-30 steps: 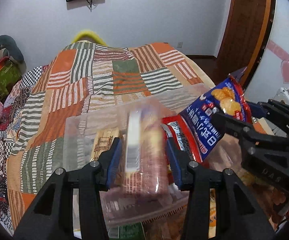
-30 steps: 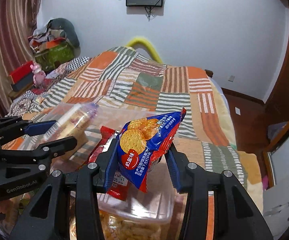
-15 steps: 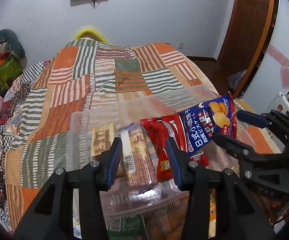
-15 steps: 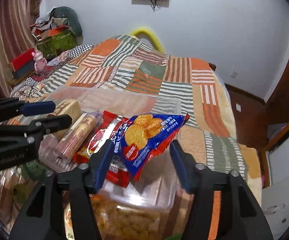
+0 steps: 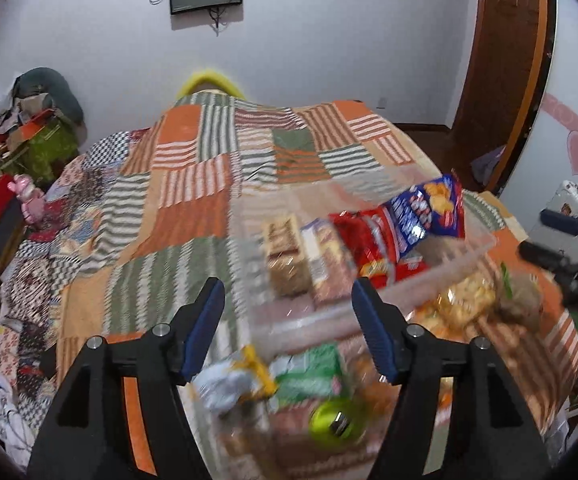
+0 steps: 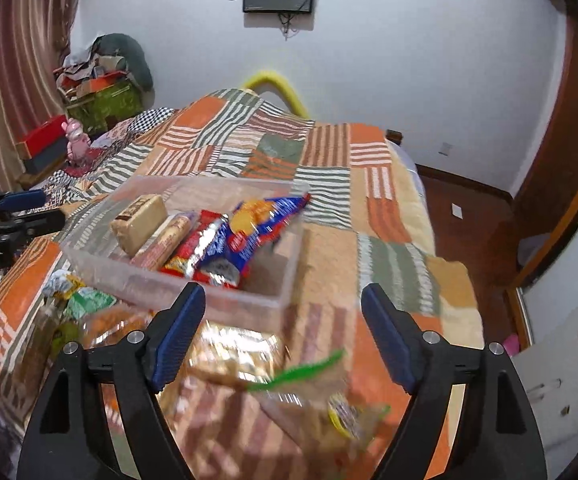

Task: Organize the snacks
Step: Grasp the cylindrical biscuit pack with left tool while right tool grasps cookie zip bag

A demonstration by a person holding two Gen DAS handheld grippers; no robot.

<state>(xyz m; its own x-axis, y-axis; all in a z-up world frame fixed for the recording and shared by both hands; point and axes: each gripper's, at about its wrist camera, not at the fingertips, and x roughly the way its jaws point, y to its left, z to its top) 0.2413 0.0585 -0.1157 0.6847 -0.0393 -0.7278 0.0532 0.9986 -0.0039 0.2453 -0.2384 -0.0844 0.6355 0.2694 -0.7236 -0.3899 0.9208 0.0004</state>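
**patchwork bed, tub part-filled, both tools free**

patchwork quilt (image 6: pixel 329 160) covers the bed where the sorting goes on. left gripper (image 5: pixel 285 320) and right gripper (image 6: pixel 283 324) both stand wide apart at the jaws, gripping nothing. just beyond lies the clear tub (image 6: pixel 177 292), holding a tan bar (image 6: pixel 139 222), a sleeved biscuit roll (image 6: pixel 169 236), a red packet (image 6: pixel 193 248) and a blue biscuit bag (image 6: pixel 257 224). loose snacks (image 6: pixel 229 356) lie on the near side, blurred, perhaps cracker bags. the step looks between placements; next calls for closing on one loose pack.

Left gripper (image 5: pixel 287 330) and right gripper (image 6: pixel 283 338) (both) agape.
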